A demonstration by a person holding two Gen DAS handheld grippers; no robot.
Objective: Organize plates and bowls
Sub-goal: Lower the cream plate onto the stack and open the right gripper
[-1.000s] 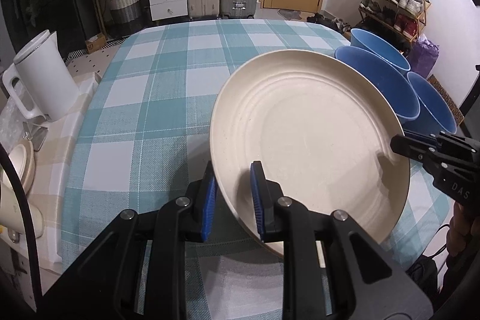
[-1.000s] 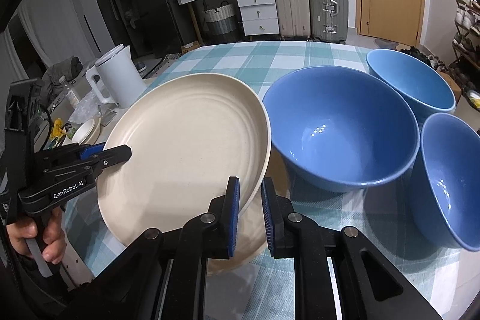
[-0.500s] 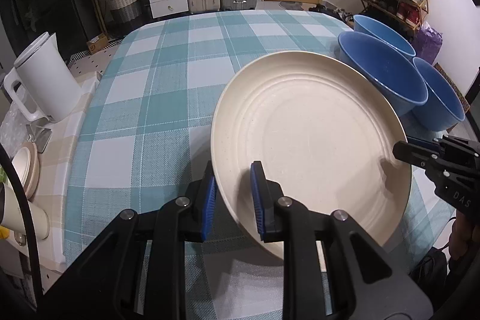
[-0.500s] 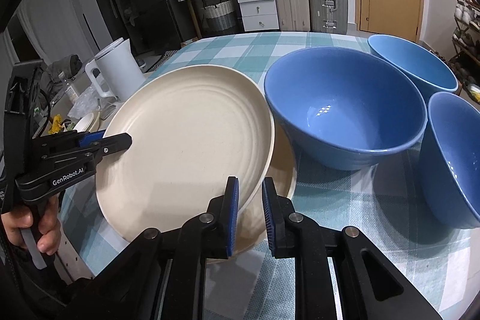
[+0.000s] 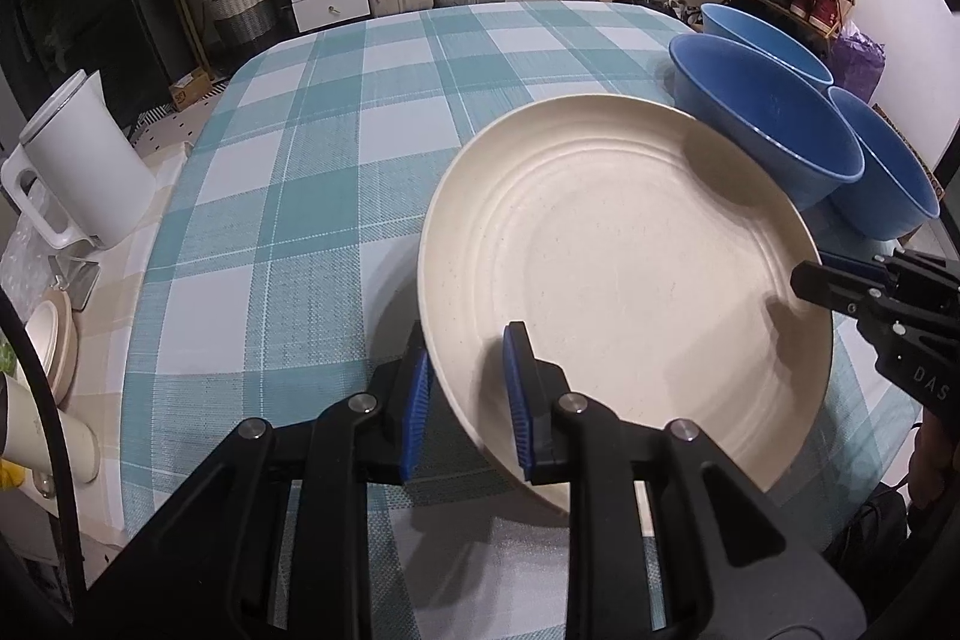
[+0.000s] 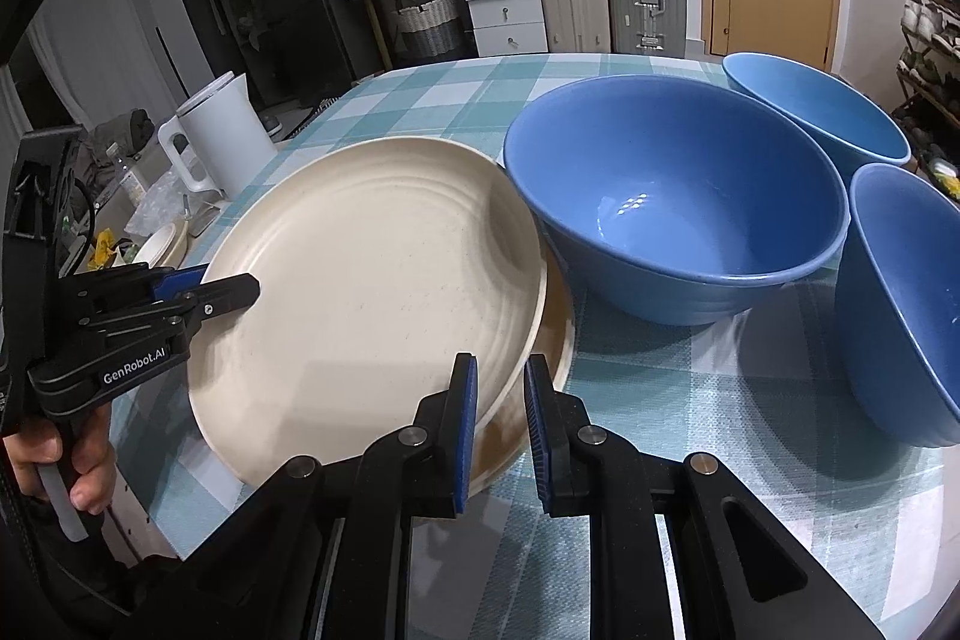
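Observation:
A large cream plate [image 5: 624, 268] hangs slightly tilted over the checked tablecloth, held from both sides. My left gripper [image 5: 465, 340] is shut on its near-left rim. My right gripper [image 6: 498, 364] is shut on the opposite rim and shows in the left wrist view as black fingers [image 5: 810, 274] at the plate's right edge. In the right wrist view the cream plate [image 6: 372, 280] sits just above a second plate [image 6: 561, 340], whose edge peeks out underneath. The left gripper [image 6: 234, 289] enters from the left there. Three blue bowls [image 6: 678, 196] [image 6: 816, 112] [image 6: 906, 298] stand right of the plates.
A white kettle [image 5: 78, 160] stands on a side counter left of the table, with small dishes and clutter near it. The tablecloth [image 5: 360, 130] stretches bare toward the far edge. Suitcases, drawers and a shoe rack stand beyond the table. A hand [image 6: 78, 472] holds the left gripper's handle.
The held cream plate has sunk a little and sits closer to the plate underneath. Both grippers stay clamped on its rim.

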